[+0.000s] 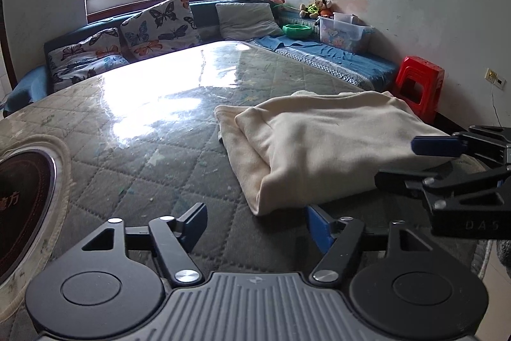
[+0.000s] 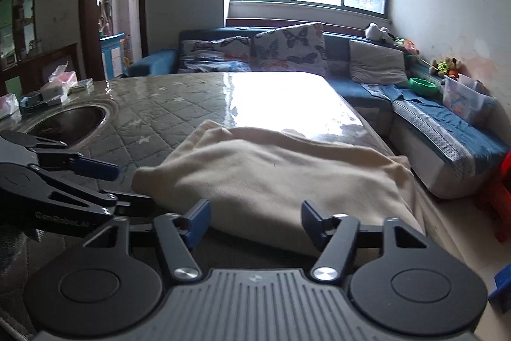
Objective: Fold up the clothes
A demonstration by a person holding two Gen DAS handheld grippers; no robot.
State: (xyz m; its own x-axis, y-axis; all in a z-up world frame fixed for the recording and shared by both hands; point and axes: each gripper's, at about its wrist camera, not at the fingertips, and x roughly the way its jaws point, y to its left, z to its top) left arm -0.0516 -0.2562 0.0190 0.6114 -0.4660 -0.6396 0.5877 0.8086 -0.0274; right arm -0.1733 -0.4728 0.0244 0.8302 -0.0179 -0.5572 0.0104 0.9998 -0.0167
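Note:
A cream garment (image 1: pixel 322 143) lies folded into a thick bundle on the quilted, plastic-covered table (image 1: pixel 166 130). In the right wrist view the same garment (image 2: pixel 271 174) fills the middle, just beyond my fingers. My left gripper (image 1: pixel 255 221) is open near the bundle's near-left corner, nothing between its blue pads. My right gripper (image 2: pixel 255 218) is open too, its fingers at the garment's near edge without holding it. The right gripper (image 1: pixel 415 162) shows at the right of the left wrist view, and the left gripper (image 2: pixel 121 184) at the left of the right wrist view.
A round induction hob (image 1: pixel 22 200) is set into the table at the left. Small boxes and packets (image 2: pixel 48 91) sit at the table's far left. A blue sofa (image 2: pixel 447 130) with butterfly cushions (image 1: pixel 159 24) wraps behind. A red stool (image 1: pixel 418 85) stands beside the table's right side.

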